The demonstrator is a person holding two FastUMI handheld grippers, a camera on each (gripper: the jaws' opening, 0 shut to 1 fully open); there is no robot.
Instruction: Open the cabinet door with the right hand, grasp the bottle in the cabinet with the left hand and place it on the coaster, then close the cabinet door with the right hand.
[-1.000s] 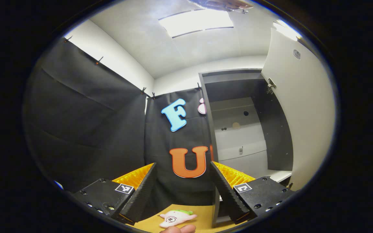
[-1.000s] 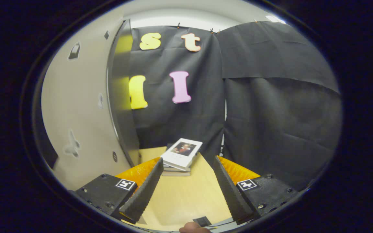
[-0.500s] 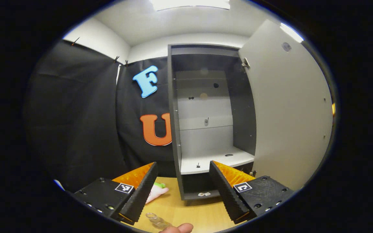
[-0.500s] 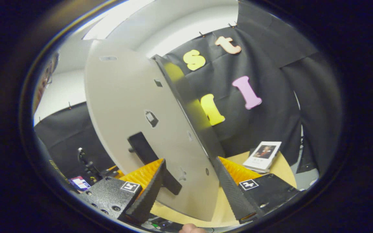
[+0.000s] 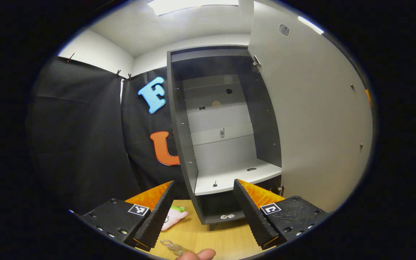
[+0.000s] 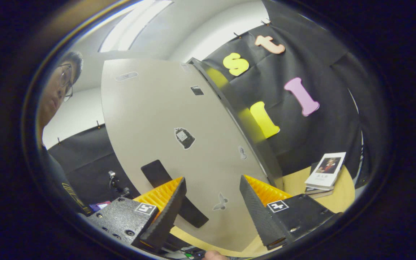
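The grey cabinet (image 5: 177, 119) stands open in the left gripper view, its white shelf (image 5: 229, 177) bare. Its door (image 5: 312, 119) is swung out to the right. My left gripper (image 5: 203, 183) is open and points at the shelf's front edge from a short way off. Low between its fingers, the top of a clear bottle (image 5: 173, 247) shows over the wooden table (image 5: 226, 238). In the right gripper view, my right gripper (image 6: 212, 178) is open and faces the door's outer face (image 6: 164, 119), with the black handle (image 6: 154, 172) just left of its gap.
A pink plush toy (image 5: 173, 216) lies on the table left of the cabinet's foot. A stack of books (image 6: 325, 171) sits on the table to the right of the door. A person (image 6: 54, 97) is close by at the left. Small stickers dot the door.
The left gripper tipped down from the wall to face the open cabinet, and the bottle top came into view. The right gripper swung from the books to the door's outer face and handle.
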